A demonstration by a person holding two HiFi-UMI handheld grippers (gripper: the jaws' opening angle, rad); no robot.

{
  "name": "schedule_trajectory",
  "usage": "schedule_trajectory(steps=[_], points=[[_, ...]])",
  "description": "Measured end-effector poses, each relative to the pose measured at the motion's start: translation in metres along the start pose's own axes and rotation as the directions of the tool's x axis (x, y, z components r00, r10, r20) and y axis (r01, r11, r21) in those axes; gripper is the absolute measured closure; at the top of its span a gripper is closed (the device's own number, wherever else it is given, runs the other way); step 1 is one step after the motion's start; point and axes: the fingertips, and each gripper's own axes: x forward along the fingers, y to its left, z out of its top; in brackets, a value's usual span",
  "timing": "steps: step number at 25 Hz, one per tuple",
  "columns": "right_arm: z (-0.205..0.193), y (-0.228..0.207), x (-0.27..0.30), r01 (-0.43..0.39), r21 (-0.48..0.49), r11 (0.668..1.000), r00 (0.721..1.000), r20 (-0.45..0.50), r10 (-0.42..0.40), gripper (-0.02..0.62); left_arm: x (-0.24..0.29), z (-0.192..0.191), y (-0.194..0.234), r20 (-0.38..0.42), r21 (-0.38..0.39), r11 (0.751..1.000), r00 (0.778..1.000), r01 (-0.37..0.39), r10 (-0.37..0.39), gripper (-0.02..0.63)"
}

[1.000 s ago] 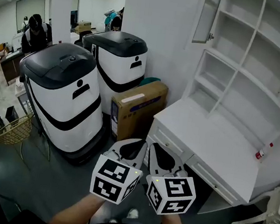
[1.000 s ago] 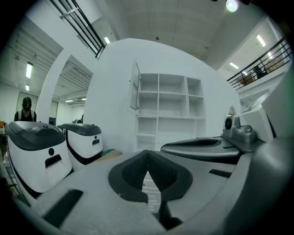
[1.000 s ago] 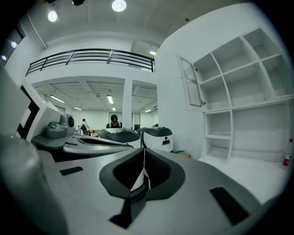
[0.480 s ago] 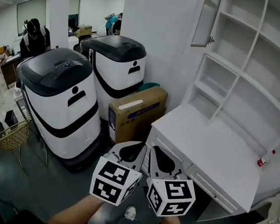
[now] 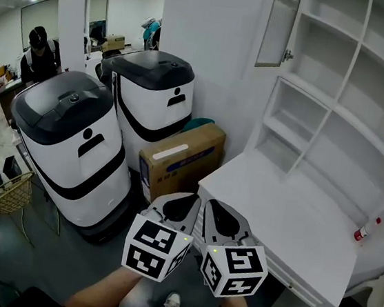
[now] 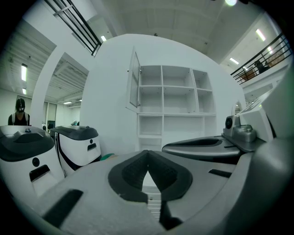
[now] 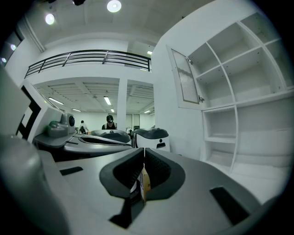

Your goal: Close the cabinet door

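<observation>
The white shelf unit's glass-paned cabinet door [image 5: 277, 26] stands swung open at the upper left of the shelves, its small knob [image 5: 286, 54] facing right. The door also shows in the left gripper view [image 6: 133, 81] and the right gripper view [image 7: 184, 79]. My left gripper [image 5: 185, 198] and right gripper [image 5: 215, 205] are held side by side low in the head view, well short of and below the door. Both point roughly level toward the unit. The left gripper's tips [image 6: 147, 153] meet with nothing between them. The right gripper [image 7: 144, 152] is shut and empty too.
Two white-and-black machines [image 5: 75, 142] [image 5: 154, 92] and a cardboard box [image 5: 181, 158] stand left of the white desk [image 5: 288, 217]. A small red-capped bottle [image 5: 367, 228] lies on the desk's right end. A wire basket [image 5: 10, 193] is far left, a person [image 5: 39, 51] behind.
Both grippers have been carried forward toward the shelf unit, still side by side and shut. The desk and door appear nearer; the machines slid left in view.
</observation>
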Motion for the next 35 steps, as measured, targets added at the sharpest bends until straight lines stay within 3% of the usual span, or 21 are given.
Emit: schedule_trajectory(steps=[15, 35], points=[[0.010, -0.066, 0.056, -0.046, 0.013, 0.999, 0.999, 0.009, 0.046, 0.574, 0.085, 0.016, 0.013, -0.015, 0.011, 0.999, 0.999, -0.033, 0.034, 0.595], [0.022, -0.120, 0.114, 0.016, -0.006, 1.000, 1.000, 0.013, -0.016, 0.574, 0.163, 0.032, 0.045, 0.009, 0.005, 1.000, 1.000, 0.017, -0.017, 0.595]])
